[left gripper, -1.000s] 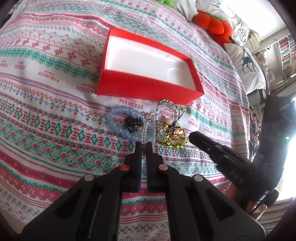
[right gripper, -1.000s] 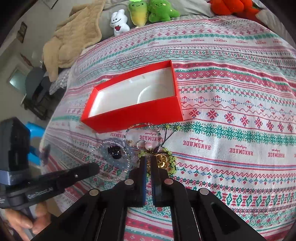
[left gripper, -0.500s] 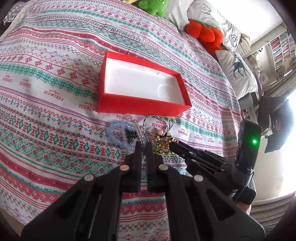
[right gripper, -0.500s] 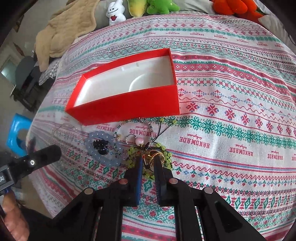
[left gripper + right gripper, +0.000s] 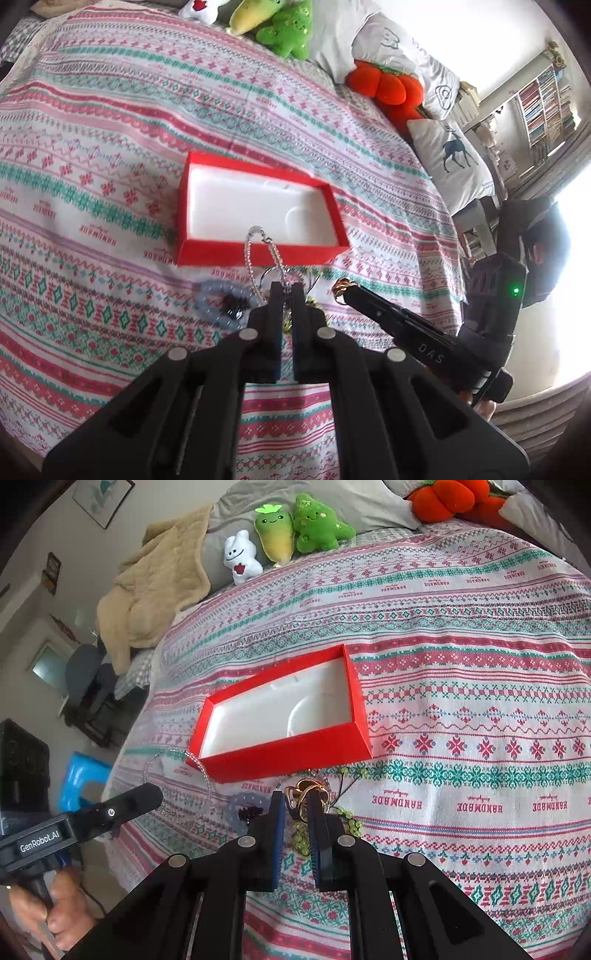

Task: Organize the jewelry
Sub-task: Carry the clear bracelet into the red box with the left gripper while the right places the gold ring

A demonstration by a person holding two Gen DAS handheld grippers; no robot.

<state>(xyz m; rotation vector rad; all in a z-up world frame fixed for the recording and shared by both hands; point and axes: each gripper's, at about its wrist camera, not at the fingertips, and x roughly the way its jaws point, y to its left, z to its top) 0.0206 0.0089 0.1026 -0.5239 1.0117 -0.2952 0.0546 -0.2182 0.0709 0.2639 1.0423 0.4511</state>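
Observation:
An open red box (image 5: 258, 254) with a white lining lies on the patterned bedspread; it also shows in the right wrist view (image 5: 291, 753). My left gripper (image 5: 286, 291) is shut on a clear bead chain (image 5: 255, 243) that loops up in front of the box; the chain (image 5: 177, 771) shows faintly in the right wrist view. My right gripper (image 5: 298, 803) is shut on a gold ornament (image 5: 304, 797), lifted above the bed; the ornament (image 5: 343, 286) shows at its tip in the left wrist view. A blue bead bracelet (image 5: 218, 306) with a black piece and green beads (image 5: 347, 823) lie below.
Plush toys (image 5: 295, 531) and pillows (image 5: 450, 155) line the far edge of the bed. A beige blanket (image 5: 151, 587) lies at the far left. A blue stool (image 5: 81, 779) stands beside the bed. The bedspread (image 5: 480, 701) is wide around the box.
Both grippers have risen from the jewelry pile. The left one has lifted the clear chain, the right one the gold ornament. The box looks farther away.

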